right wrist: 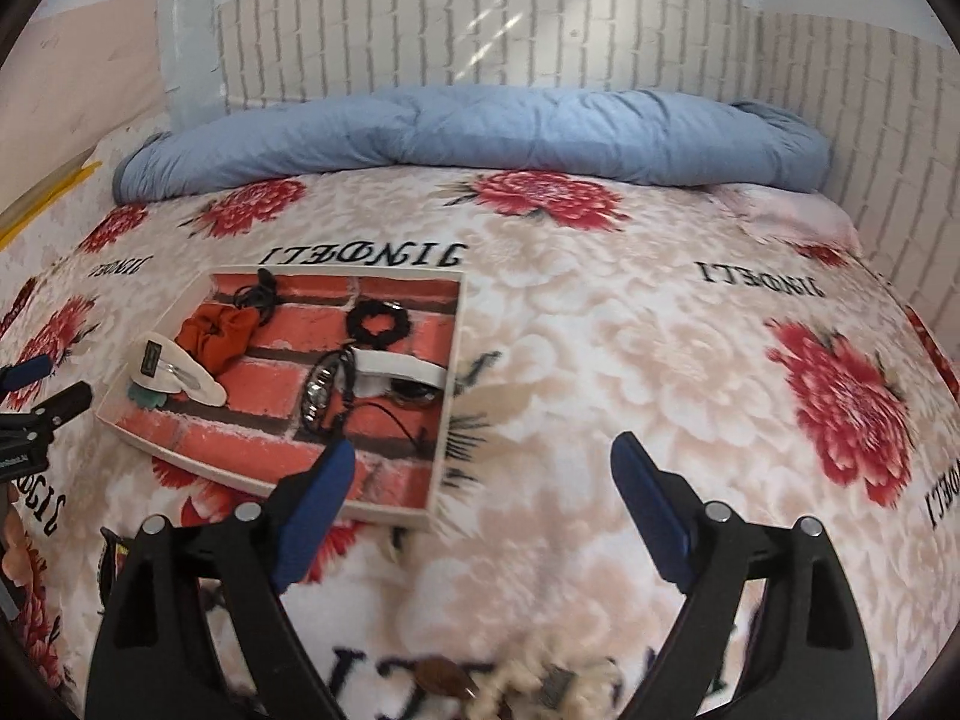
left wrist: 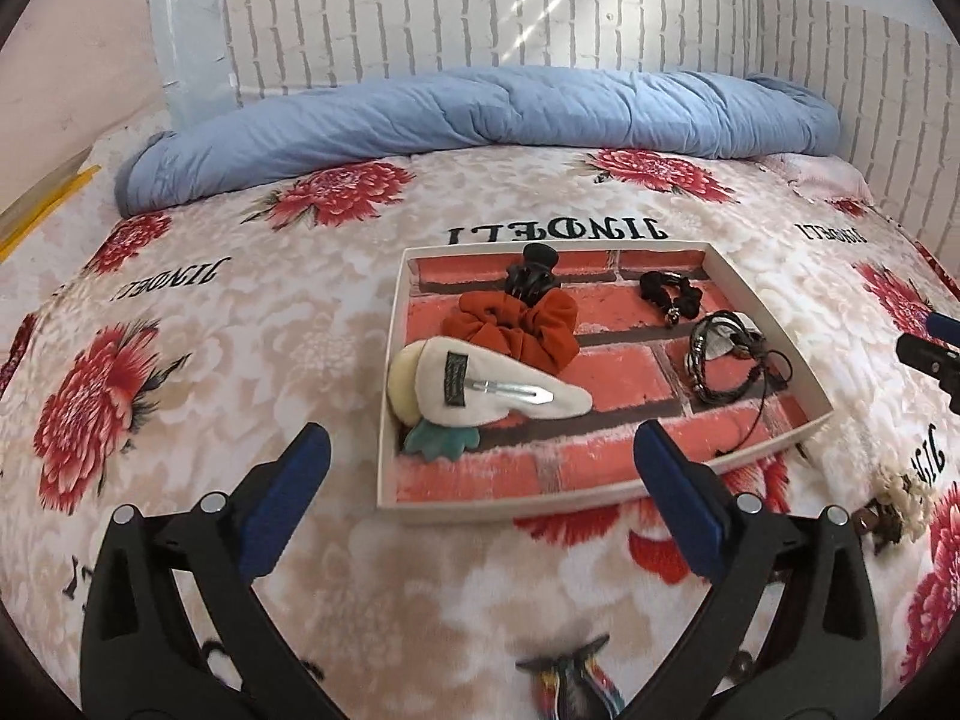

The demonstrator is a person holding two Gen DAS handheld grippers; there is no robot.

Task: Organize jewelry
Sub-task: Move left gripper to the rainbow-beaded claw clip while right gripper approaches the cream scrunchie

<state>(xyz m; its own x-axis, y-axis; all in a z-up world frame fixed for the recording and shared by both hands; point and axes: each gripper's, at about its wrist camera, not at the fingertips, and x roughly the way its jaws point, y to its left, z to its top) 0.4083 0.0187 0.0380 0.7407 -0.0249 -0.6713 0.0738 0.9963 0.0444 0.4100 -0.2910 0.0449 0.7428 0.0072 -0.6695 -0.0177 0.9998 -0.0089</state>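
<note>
Both grippers, left gripper (left wrist: 480, 450) and right gripper (right wrist: 483, 459), spread wide and empty above bedspread (left wrist: 240, 330); tray (left wrist: 774, 306) already holds scrunchie (left wrist: 516, 324), bracelets (left wrist: 720, 354), big clip (left wrist: 498, 390); beaded piece (left wrist: 900, 498) outside, probably next

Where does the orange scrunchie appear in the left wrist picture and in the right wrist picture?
Left wrist view: the orange scrunchie lies just above the picture's middle, in the far left part of the tray.
Right wrist view: the orange scrunchie sits left of the middle, in the far left part of the tray.
Shared landmark: the cream hair clip lies right in front of it in both views.
</note>
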